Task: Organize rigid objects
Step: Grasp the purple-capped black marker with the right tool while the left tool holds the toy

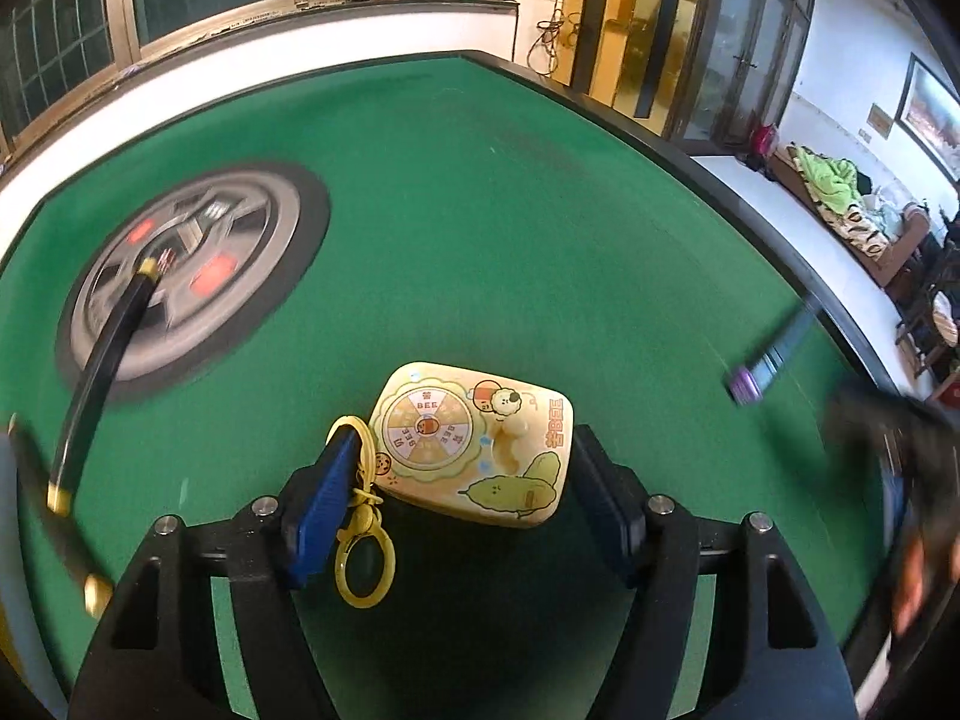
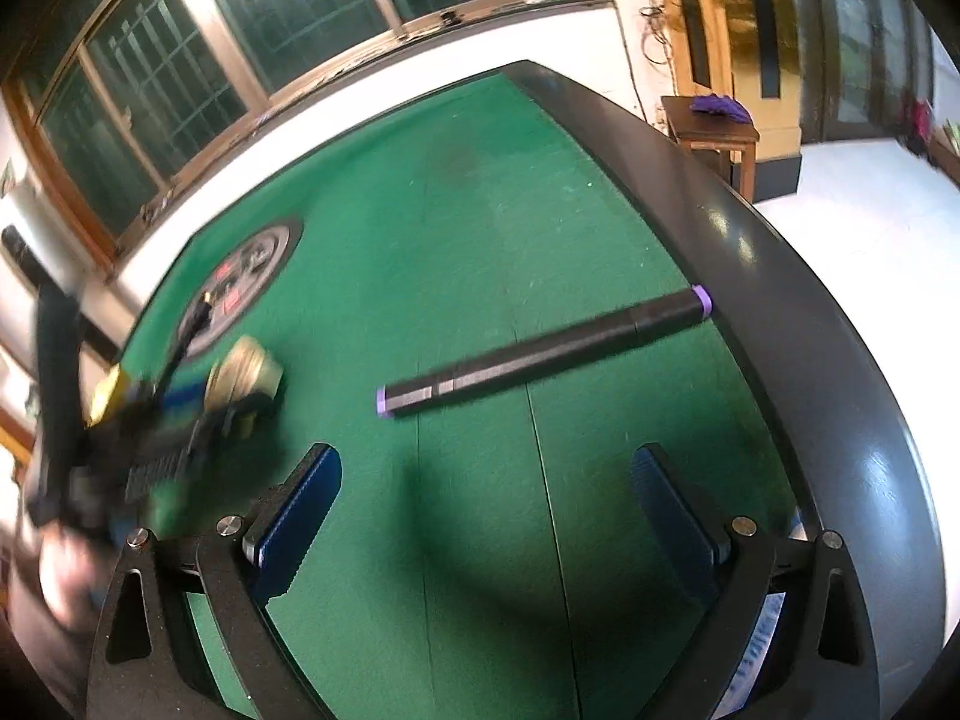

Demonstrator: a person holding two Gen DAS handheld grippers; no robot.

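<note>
Grippers [image 1: 462, 480] tilted down, jaws seemingly apart

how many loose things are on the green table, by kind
Yellow cartoon case with keyring: 1
Black marker with purple ends: 1
Black pens with gold ends: 2
Round wheel-print mat: 1
Total: 5
</note>
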